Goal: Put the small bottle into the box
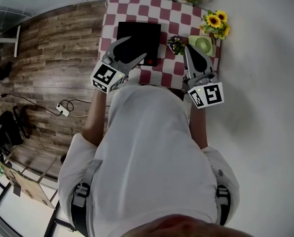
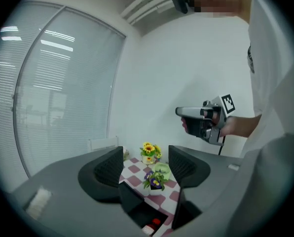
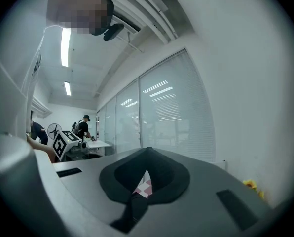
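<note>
- Left gripper [image 2: 146, 166]: jaws wide apart, nothing between the pads. I hold it raised over the box and pointing toward the worktop's far edge. I judge it is kept high to stay clear of the box walls.
- Right gripper [image 3: 146, 171]: jaws closed together and empty, with only a sliver of checked cloth [image 1: 179, 19] showing past them. It is held level over the worktop's right side, apparently idle and out of the way.
- Small bottle [image 2: 150, 225]: pale body and red cap, small against the box. It rests inside the box at the end toward the worktop's near edge, free of both grippers. It seems to lie on its side, though it is too small to be sure.
- Box [image 2: 128, 197]: black, open-topped, dark inside. It sits on the cloth in the worktop's left half. With the bottle inside, the task looks complete.
- Purple potted flowers [image 2: 154, 180]: near the box's far right corner.
- Sunflowers [image 2: 148, 149]: toward the worktop's far right corner, well apart from the box.
</note>
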{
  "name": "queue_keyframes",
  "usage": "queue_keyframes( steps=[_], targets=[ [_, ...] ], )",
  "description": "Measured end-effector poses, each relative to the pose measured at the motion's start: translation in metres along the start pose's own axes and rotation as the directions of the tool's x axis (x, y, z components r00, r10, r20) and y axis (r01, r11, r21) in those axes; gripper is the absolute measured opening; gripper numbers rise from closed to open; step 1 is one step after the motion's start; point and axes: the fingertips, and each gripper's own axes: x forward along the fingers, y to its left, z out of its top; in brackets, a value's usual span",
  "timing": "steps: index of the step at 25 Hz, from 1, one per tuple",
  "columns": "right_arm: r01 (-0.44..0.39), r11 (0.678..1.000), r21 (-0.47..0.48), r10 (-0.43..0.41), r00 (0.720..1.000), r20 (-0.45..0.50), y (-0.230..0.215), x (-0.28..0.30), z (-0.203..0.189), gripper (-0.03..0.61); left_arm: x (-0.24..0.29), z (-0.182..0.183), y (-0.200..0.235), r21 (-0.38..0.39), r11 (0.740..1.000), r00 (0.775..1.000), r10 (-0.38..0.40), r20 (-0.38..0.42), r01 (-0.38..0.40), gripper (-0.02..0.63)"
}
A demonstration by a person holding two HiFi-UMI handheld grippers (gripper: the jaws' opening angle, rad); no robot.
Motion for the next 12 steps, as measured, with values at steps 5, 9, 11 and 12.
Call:
queue_keyframes(
  steps=[5, 9, 11, 12],
  targets=[
    [-0.034, 0.999, -0.020, 0.034, 0.999, 0.004, 0.006, 0.008, 0.009, 0.002, -0.008, 0.038, -0.004, 0.020, 0.999, 0.996, 0.026, 0.089, -0.028, 0.277],
    [-0.059, 0.998, -0.035, 0.059, 0.998, 0.004, 0.013, 0.009, 0.015, 0.002, -0.015, 0.067, -0.009, 0.036, 0.997, 0.985, 0.055, 0.164, -0.062, 0.257],
    [-0.070, 0.997, -0.040, 0.071, 0.997, 0.005, 0.016, 0.009, 0.017, 0.002, -0.020, 0.085, -0.010, 0.015, 0.997, 0.973, 0.072, 0.221, -0.078, 0.237],
    [-0.076, 0.996, -0.042, 0.076, 0.997, 0.006, 0.018, 0.008, 0.018, 0.002, -0.022, 0.091, -0.011, 0.012, 0.996, 0.968, 0.078, 0.237, -0.084, 0.229]
  ],
)
